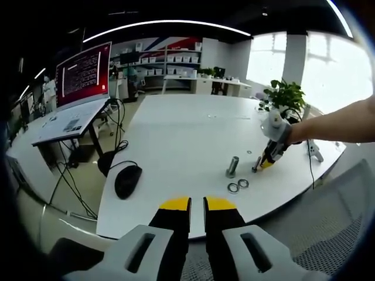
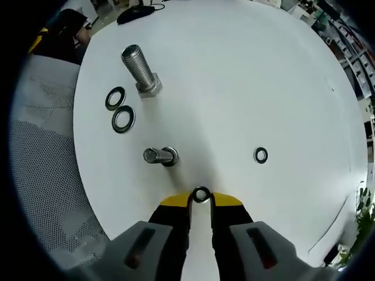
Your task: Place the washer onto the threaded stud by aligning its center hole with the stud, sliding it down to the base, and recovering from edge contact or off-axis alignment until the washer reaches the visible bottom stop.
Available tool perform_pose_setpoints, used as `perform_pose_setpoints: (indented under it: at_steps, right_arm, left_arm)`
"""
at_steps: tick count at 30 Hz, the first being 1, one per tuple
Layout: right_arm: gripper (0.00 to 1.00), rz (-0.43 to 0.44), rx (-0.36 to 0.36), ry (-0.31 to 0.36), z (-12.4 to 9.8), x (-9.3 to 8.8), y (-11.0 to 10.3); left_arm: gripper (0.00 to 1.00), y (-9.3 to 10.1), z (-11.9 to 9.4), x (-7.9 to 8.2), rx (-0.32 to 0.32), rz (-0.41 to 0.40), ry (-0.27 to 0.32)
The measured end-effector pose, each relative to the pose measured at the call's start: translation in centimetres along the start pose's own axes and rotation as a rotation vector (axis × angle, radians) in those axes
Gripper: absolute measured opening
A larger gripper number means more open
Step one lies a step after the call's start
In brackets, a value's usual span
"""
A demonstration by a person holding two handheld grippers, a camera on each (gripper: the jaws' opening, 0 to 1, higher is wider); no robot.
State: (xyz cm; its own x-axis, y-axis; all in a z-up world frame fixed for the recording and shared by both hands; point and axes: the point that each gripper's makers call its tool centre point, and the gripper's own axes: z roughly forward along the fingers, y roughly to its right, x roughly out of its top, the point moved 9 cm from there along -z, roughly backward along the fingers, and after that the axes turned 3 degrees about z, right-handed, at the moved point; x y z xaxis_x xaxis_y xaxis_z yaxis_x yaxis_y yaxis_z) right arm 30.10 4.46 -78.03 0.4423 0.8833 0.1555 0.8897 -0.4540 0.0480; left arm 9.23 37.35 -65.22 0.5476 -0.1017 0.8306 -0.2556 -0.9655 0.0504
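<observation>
On the white table (image 2: pixel 246 76) a small threaded stud (image 2: pixel 159 156) stands just ahead and left of my right gripper (image 2: pixel 201 199). That gripper is shut on a small washer (image 2: pixel 201 194), held at its yellow tips a short way right of the stud and apart from it. A larger bolt (image 2: pixel 140 69) stands farther off, with two big washers (image 2: pixel 119 109) beside it. Another small washer (image 2: pixel 261 155) lies to the right. In the left gripper view my left gripper (image 1: pixel 197 205) hangs shut off the table's near edge, and a person's hand holds the right gripper (image 1: pixel 270 159) by the small stud (image 1: pixel 256 164).
A black mouse (image 1: pixel 128 180) lies near the table's left edge. A potted plant (image 1: pixel 285 93) stands at the far right corner. A mesh chair (image 2: pixel 41 175) sits beside the table edge. A desk with a red-lit monitor (image 1: pixel 83 73) is off to the left.
</observation>
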Motion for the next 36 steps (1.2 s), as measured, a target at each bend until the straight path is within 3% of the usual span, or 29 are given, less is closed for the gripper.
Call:
perform_pose_setpoints:
  at_steps: [8, 19, 22, 24, 29, 36]
  right_arm:
    - [0.15, -0.028, -0.006, 0.018, -0.1, -0.1, -0.8]
    - [0.14, -0.094, 0.032, -0.021, -0.2, 0.2, -2.2]
    - [0.14, -0.069, 0.059, -0.015, -0.3, -0.1, -2.0]
    - [0.14, -0.002, 0.084, -0.012, -0.6, 0.0, -1.6]
    - [0.14, 0.025, 0.077, 0.042, -2.5, 0.7, -0.7]
    - [0.14, 0.06, 0.104, 0.067, -4.9, 1.3, -0.1]
  left_arm:
    - [0.06, 0.0, 0.0, 0.0, -0.001, 0.001, 0.002]
    - [0.06, 0.0, 0.0, 0.1, -0.005, 0.005, 0.009]
    - [0.06, 0.0, 0.0, 0.1, -0.004, 0.001, 0.012]
    - [0.06, 0.0, 0.0, 0.1, -0.005, 0.001, 0.014]
    - [0.06, 0.0, 0.0, 0.1, -0.007, 0.001, 0.017]
    - [0.06, 0.0, 0.0, 0.1, -0.009, 0.002, 0.018]
